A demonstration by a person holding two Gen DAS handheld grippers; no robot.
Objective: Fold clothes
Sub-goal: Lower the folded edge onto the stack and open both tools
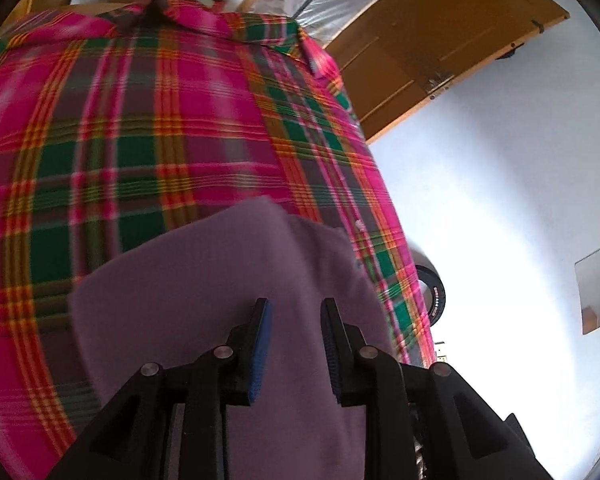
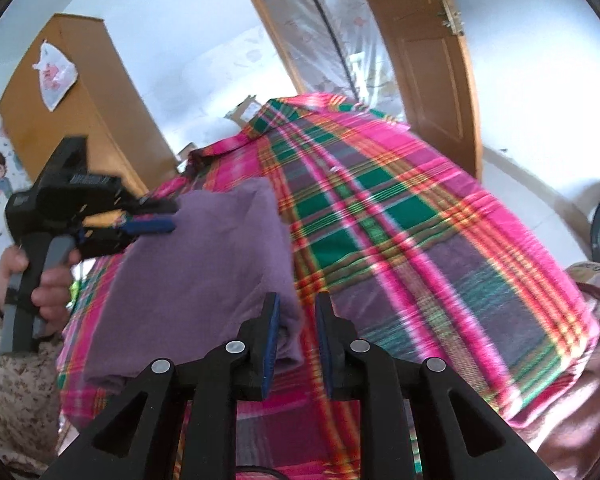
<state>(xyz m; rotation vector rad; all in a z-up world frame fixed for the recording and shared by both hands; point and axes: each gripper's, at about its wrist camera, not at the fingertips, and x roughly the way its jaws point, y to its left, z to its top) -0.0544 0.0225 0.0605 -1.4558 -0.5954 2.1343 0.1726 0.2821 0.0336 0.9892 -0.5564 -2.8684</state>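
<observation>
1. Closest in, the right gripper has its jaws apart with nothing between them, sitting at the near corner of the purple garment, I'd guess because that corner is where a fold gets picked up or let go.
2. The garment itself lies as a compact, layered rectangle on the plaid blanket, so it looks at least partly folded; hard to say if more folds are coming.
3. The left gripper is over the same cloth, jaws also apart and empty, likely there to pin or smooth the opposite edge.
4. Farther back there's a wooden door.
</observation>
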